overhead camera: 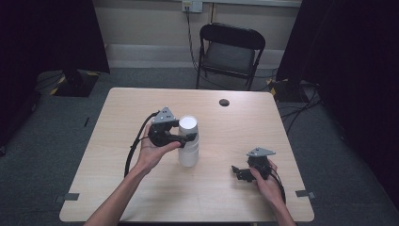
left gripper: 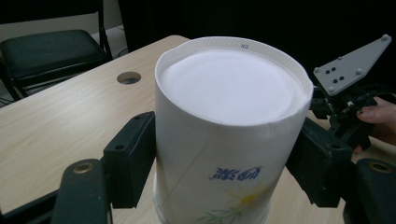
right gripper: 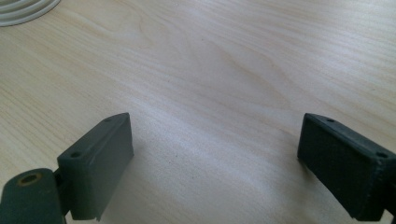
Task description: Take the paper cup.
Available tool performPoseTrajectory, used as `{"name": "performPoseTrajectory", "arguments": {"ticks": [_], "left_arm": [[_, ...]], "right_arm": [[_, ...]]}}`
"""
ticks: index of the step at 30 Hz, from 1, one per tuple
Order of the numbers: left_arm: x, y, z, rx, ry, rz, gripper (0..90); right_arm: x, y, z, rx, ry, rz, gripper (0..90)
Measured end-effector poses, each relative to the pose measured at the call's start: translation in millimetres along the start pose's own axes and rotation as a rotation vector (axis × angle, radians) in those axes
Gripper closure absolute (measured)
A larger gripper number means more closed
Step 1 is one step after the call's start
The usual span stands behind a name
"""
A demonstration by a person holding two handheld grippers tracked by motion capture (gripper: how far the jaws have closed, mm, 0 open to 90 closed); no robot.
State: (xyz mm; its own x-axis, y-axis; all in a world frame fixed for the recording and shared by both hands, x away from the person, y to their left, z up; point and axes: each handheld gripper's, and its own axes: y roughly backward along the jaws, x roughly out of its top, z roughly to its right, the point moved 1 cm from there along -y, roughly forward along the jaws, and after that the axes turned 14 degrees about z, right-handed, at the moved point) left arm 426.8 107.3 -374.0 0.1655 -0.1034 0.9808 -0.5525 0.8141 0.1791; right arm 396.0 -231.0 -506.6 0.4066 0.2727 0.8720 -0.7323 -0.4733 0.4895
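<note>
On the pale wood-grain table (overhead camera: 221, 122), seen from the high view, a stack of white paper cups (overhead camera: 188, 141) stands upside down near the middle, its flat round base facing up. The left gripper (overhead camera: 188, 137), black with a grey three-cornered plate on top, clamps the upper cup from the side, while the right gripper (overhead camera: 237, 171) rests low on the tabletop well apart, toward the near right corner. A black folding chair (overhead camera: 229, 52) stands beyond the far edge. In the left gripper view, the matte black blocky jaws press against both sides of the smooth, tapering cup wall (left gripper: 224, 154), which carries blue lettering and a flower print; the ridged rim around the recessed base is uppermost, and the right gripper (left gripper: 343, 116) shows farther off with a hand on it. In the right gripper view, the two dark rectangular jaws stand wide apart over bare, softly streaked wood (right gripper: 210, 93), nothing between them.
</note>
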Motion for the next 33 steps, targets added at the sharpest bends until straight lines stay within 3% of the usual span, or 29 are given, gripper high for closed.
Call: {"name": "performPoseTrajectory", "arguments": {"ticks": [5, 30, 33], "left_arm": [[-4.9, -1.6, -0.3, -0.003, 0.002, -0.021, 29.0], [-3.0, 0.5, 1.5, -0.017, 0.004, 0.003, 28.8], [-3.6, 0.5, 1.3, -0.014, -0.008, -0.014, 31.6]], "right_arm": [[0.0, 0.0, 0.0, 0.000, 0.000, 0.000, 9.8], [0.0, 0.0, 0.0, 0.000, 0.000, 0.000, 9.8], [0.0, 0.0, 0.0, 0.000, 0.000, 0.000, 9.8]]}}
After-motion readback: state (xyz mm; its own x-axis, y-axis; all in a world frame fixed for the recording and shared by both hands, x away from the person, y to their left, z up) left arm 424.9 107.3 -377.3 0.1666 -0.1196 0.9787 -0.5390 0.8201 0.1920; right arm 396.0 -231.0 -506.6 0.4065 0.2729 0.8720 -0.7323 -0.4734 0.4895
